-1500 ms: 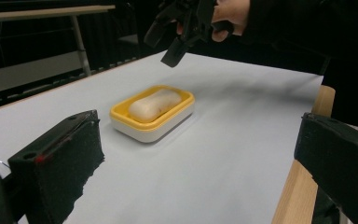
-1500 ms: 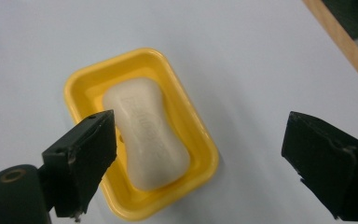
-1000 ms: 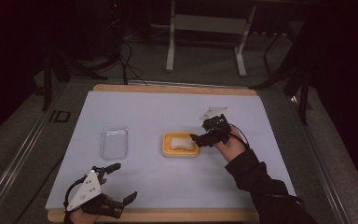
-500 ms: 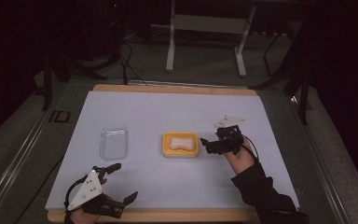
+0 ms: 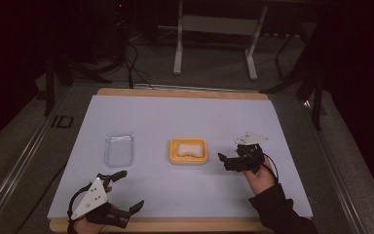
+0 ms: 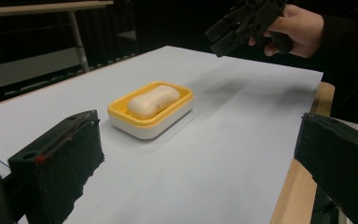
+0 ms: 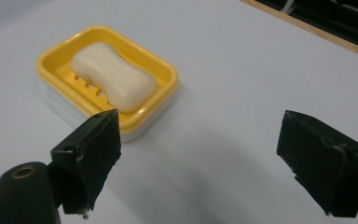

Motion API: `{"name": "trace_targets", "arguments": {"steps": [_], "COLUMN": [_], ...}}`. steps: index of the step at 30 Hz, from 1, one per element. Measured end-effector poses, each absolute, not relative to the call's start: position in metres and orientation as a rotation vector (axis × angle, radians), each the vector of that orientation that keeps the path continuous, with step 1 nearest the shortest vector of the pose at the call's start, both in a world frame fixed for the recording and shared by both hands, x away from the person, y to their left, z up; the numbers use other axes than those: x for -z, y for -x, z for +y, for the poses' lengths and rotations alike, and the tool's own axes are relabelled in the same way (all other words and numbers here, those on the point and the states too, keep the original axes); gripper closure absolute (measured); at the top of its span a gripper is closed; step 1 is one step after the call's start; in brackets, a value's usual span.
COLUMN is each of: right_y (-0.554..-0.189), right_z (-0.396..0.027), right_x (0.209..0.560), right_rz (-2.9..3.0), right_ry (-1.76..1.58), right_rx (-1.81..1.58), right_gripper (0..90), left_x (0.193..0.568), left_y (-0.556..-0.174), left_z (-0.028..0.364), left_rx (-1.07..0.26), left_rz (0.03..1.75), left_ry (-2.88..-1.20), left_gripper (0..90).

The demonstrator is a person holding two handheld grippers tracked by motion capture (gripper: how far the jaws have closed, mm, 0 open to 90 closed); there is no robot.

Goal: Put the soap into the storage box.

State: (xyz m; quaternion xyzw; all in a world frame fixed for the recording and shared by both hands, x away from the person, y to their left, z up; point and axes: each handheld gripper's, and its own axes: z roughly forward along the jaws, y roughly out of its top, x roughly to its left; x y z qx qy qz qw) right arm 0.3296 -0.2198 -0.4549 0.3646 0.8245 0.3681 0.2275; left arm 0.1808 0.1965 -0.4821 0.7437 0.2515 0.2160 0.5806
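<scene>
Dim room, dark floor, metal frame legs beyond the far edge of the table (image 5: 126, 91). White sheet (image 5: 175, 122) over the wooden top, wood showing along near and far edges.

Near the sheet's middle: yellow dish (image 5: 188, 150) with a pale soap bar (image 5: 190, 149) lying in it. Left of that, apart from it: clear tray (image 5: 119, 148), flat on the sheet.

Right gripper (image 5: 230, 161) just right of the dish, not touching it, held in a hand (image 5: 259, 176) coming in from the near edge, dark sleeve (image 5: 280, 214) behind. Jaws spread wide, nothing between them; the right gripper view looks past them at dish and soap, with bare sheet in the gap.

Left gripper (image 5: 126, 191) at the near left corner, over the sheet's near edge. Jaws wide apart, empty, pointing toward the middle; between them in the left gripper view, bare sheet and the dish farther off.
</scene>
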Motion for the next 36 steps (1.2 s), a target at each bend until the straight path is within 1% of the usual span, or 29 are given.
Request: {"name": "trace_targets", "arguments": {"steps": [25, 36], "right_y": [-0.284, -0.282], "right_z": [-0.245, -0.248], "right_x": [0.464, 0.463], "right_rz": [2.204, 2.156], "right_ry": [-1.075, -1.060], "right_rx": [-1.075, -1.068], "right_gripper": [13.7, 13.9], "left_x": [0.483, 0.483], "left_y": [-0.181, -0.181], "left_z": [0.196, 0.195], "left_rx": [-0.499, -0.504], "left_rz": [0.589, 0.597], "left_ry": [-1.752, -1.766], "left_gripper": [1.2, 1.2]}}
